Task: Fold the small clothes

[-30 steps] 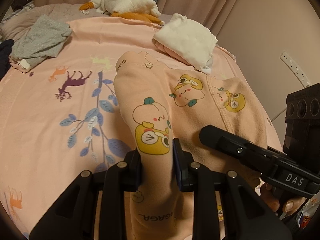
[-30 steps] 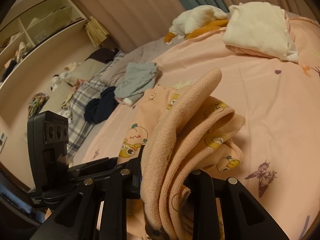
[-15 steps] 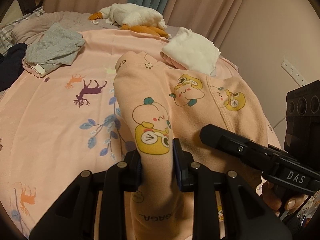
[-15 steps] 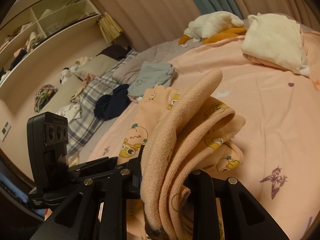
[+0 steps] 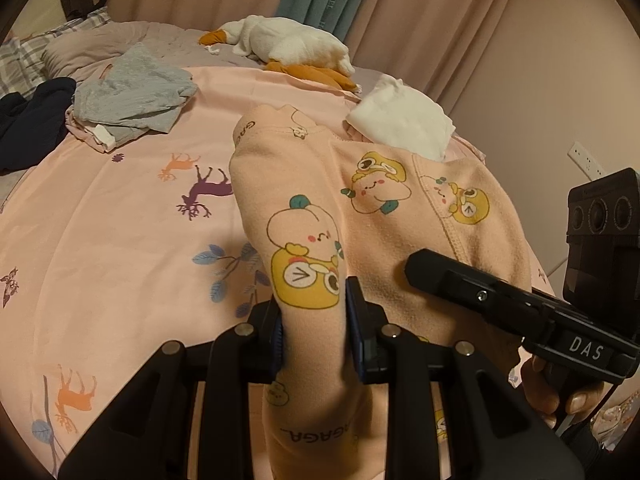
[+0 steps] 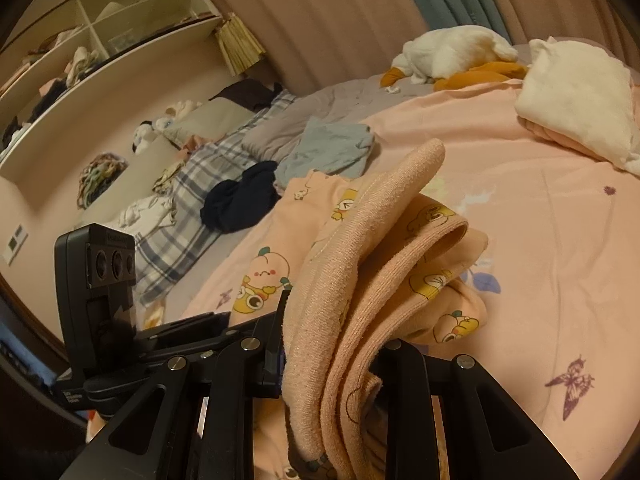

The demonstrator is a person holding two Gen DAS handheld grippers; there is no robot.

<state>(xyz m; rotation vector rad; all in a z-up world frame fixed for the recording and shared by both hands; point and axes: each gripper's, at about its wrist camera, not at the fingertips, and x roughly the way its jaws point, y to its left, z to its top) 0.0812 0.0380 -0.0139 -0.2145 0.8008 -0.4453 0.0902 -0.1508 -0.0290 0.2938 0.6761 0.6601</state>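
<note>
A small peach garment with cartoon prints is held up over the pink bedsheet. My left gripper is shut on one end of it, the cloth pinched between the pads. My right gripper is shut on a bunched, folded edge of the same garment, which drapes away toward the sheet. The right gripper's body shows at the right of the left wrist view. The left gripper's body shows at the lower left of the right wrist view.
A folded white garment lies far right on the bed, a grey garment and a dark one far left. A white and orange plush toy lies by the curtains. Shelves line the left wall.
Both grippers have lifted and tilted back with the garment still pinched. More of the curtains, the far bed and the shelves now shows. The grips have not changed.
</note>
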